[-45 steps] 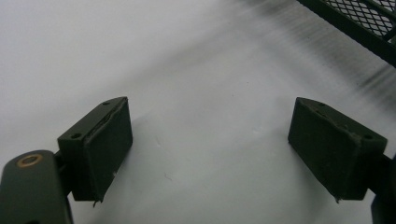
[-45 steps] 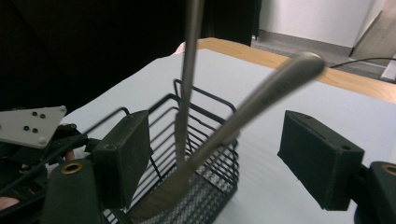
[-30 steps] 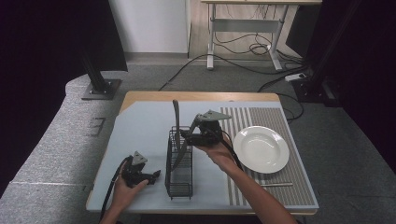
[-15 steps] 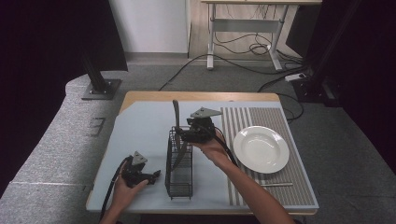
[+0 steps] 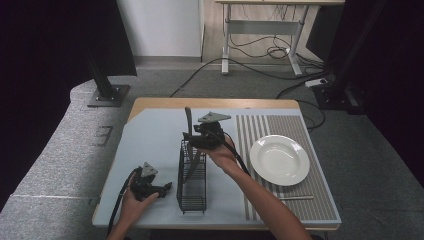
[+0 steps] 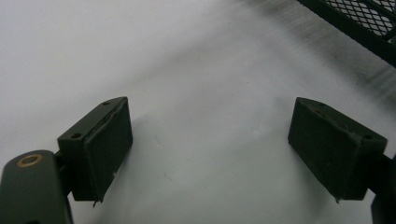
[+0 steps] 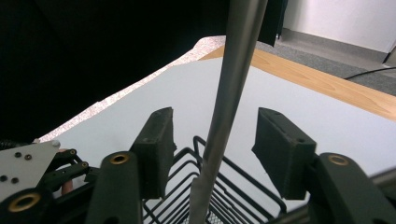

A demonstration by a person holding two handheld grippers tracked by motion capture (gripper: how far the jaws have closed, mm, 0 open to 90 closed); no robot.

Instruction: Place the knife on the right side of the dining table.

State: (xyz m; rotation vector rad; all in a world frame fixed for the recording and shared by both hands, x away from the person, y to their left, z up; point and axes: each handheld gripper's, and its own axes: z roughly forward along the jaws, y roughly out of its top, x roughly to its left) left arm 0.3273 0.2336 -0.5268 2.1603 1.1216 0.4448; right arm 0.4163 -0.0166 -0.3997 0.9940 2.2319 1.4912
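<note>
A black wire basket (image 5: 192, 180) stands on the grey mat near the table's front. A long-handled utensil (image 5: 188, 121) leans upright in it, its handle rising above the far rim. My right gripper (image 5: 196, 136) is at that handle. In the right gripper view the grey metal handle (image 7: 235, 70) runs up between the pads (image 7: 156, 147), with a gap on each side. Its jaws have just been closing and do not press on the handle. My left gripper (image 5: 159, 188) rests open on the mat left of the basket, nothing between its pads (image 6: 105, 149).
A white plate (image 5: 279, 159) sits on a striped mat (image 5: 300, 127) to the right. A thin wooden stick (image 5: 296, 197) lies near that mat's front edge. The basket's corner (image 6: 359, 21) is just beyond my left gripper. Bare grey mat (image 5: 150, 142) spreads at the left.
My right gripper has moved left up to the utensil's handle and its jaws have narrowed around it. The left gripper and the basket have stayed put.
</note>
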